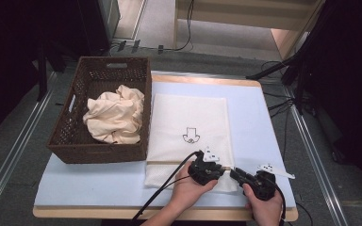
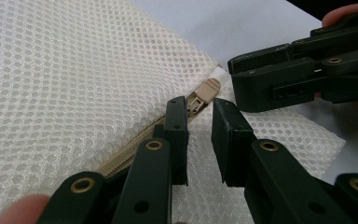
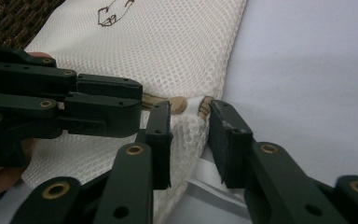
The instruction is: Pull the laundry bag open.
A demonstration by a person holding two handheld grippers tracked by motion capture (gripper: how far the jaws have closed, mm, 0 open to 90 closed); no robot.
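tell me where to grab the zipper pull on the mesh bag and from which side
Probably the flat beige tab of the zipper pull, at the corner of the mesh bag. Come from the zipper-track side, where the left tongs already straddle it, pinching its flat faces since it lies along the seam.

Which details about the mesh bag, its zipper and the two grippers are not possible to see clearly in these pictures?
- Zipper pull: left gripper view, lower part behind the left gripper jaw; grip unclear.
- Mesh bag contents: high view, mesh hides them.
- Right gripper: right gripper view, pressing the bag's corner or not, unclear.
- Cloth in the basket: crumpled, type unreadable.
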